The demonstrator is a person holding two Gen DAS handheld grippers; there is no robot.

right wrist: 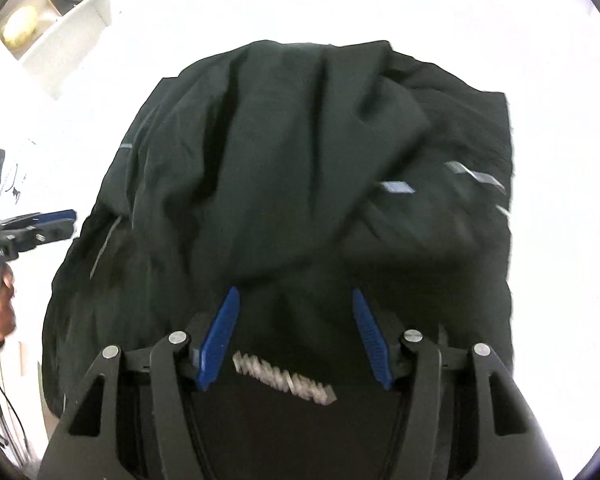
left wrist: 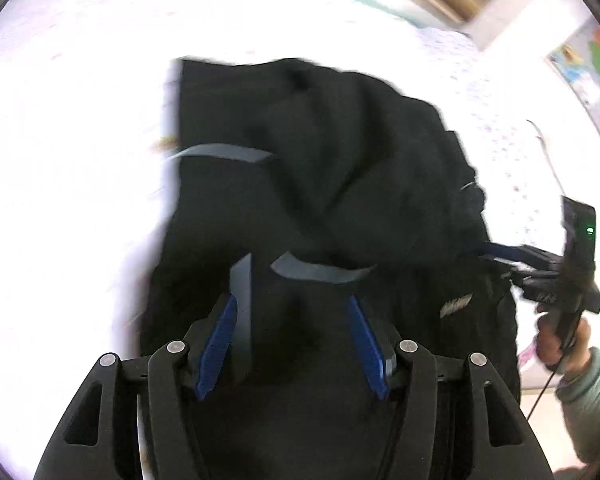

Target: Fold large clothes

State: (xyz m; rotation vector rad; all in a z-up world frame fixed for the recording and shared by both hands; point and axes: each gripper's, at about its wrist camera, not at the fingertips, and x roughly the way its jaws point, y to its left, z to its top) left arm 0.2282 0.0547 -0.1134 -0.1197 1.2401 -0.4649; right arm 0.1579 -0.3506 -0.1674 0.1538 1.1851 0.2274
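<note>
judging by the bunched jacket [right wrist: 284, 168], we are early in folding: left gripper [left wrist: 292, 300] and right gripper [right wrist: 296, 292] gape, gripping nothing.

The left gripper [left wrist: 292, 300] is holding its blue jaws spread wide apart. The right gripper [right wrist: 294, 300] is also holding its jaws spread apart. Seen from the left wrist, the right hand [left wrist: 560, 340] is gripping its handle, with a grey ribbed cuff at the wrist.
</note>
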